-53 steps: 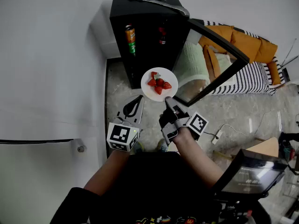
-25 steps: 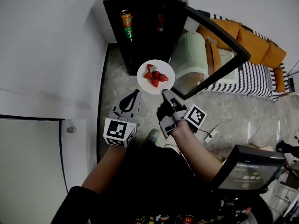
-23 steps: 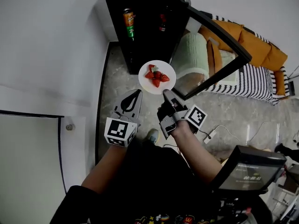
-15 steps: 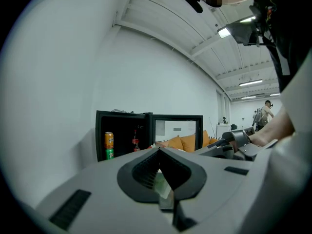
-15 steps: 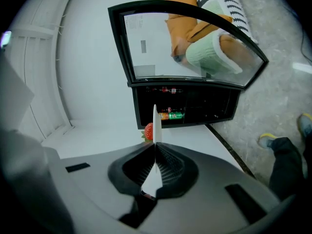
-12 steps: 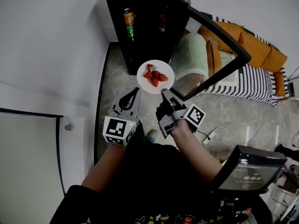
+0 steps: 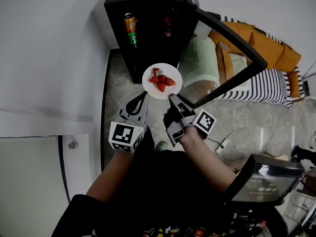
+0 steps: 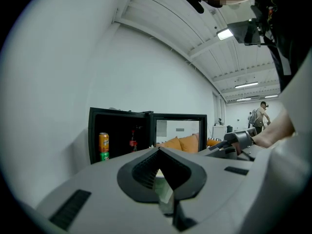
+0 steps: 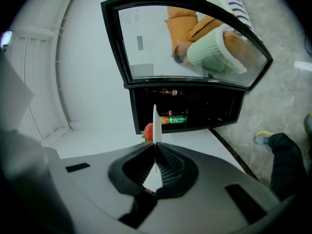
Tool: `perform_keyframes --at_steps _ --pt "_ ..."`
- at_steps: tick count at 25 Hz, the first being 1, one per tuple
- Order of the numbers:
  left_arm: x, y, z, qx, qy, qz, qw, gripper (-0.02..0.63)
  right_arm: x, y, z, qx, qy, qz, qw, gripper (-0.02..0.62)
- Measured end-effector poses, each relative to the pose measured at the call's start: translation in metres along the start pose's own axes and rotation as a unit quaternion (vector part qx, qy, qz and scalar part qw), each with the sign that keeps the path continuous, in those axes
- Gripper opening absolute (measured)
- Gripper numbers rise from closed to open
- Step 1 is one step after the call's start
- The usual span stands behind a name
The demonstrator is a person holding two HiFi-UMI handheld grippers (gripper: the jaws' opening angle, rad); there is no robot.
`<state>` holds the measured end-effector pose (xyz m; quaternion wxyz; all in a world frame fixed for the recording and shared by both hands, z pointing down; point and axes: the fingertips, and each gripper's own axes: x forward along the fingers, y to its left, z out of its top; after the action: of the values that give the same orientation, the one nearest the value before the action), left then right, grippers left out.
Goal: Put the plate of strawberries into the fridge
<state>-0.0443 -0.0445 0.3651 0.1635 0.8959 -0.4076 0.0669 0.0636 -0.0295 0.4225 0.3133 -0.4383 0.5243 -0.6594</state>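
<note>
**Plate held by one rim, outside the fridge: slip and collision risks**

Right tool (image 7: 171,97): jaws closed on the near rim of the white plate (image 7: 146,82). In the right gripper view the plate (image 9: 155,123) stands edge-on between the pads. It is the only grip on the plate.

Left tool (image 7: 144,95): jaws together with nothing clamped, just beside the plate on the side away from the fridge door and apart from it.

Plate position: in the air in front of the open black fridge (image 7: 148,14), not yet inside, carrying a small heap of strawberries (image 7: 162,80).

Risks (judgement):
- The one-point rim grip leaves the far side of the plate unsupported. A wrist roll or jolt could tilt it, so the loose strawberries slide off.
- The plate could pivot or slip in the pads if its edge touches anything on entry.
- The glass door (image 7: 232,43) hangs open just beside the plate. Drift that way could clip the door edge.
- An orange-and-green can (image 7: 130,23) and a red-labelled bottle (image 7: 168,27) stand inside the fridge. A careless entry could knock them.

Hard to make out:
- The fridge interior is dark, so shelf levels and free space cannot be told.
- How far the pads bite onto the rim is unclear.
- The right gripper view shows only one strawberry (image 9: 148,129) past the plate edge.
</note>
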Motion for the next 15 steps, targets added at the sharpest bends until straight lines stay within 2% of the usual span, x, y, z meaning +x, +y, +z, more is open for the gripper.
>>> perform_keyframes --at_steps 15 --pt "0.004 -0.002 0.012 0.015 0.005 -0.011 0.9998 0.003 0.001 -0.009 -0.002 0.014 -0.002 -0.002 1.0 0.012"
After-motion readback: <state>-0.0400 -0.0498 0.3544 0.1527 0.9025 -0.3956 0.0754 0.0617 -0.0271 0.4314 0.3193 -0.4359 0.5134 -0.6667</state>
